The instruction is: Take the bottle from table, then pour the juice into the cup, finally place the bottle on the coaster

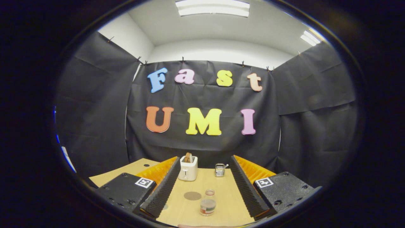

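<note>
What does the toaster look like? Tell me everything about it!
The toaster is small, boxy and cream-white, with a smooth, plastic-looking shell. It stands upright at the far end of the wooden table, in front of the black cloth wall. A brown slice of bread sticks up out of its top. A small dark part shows on its front face, too small to make out. It is well beyond the gripper, whose fingers are open, and nothing else touches it.

A white toaster (188, 169) holding toast stands near a small metal rack (219, 170).
</note>
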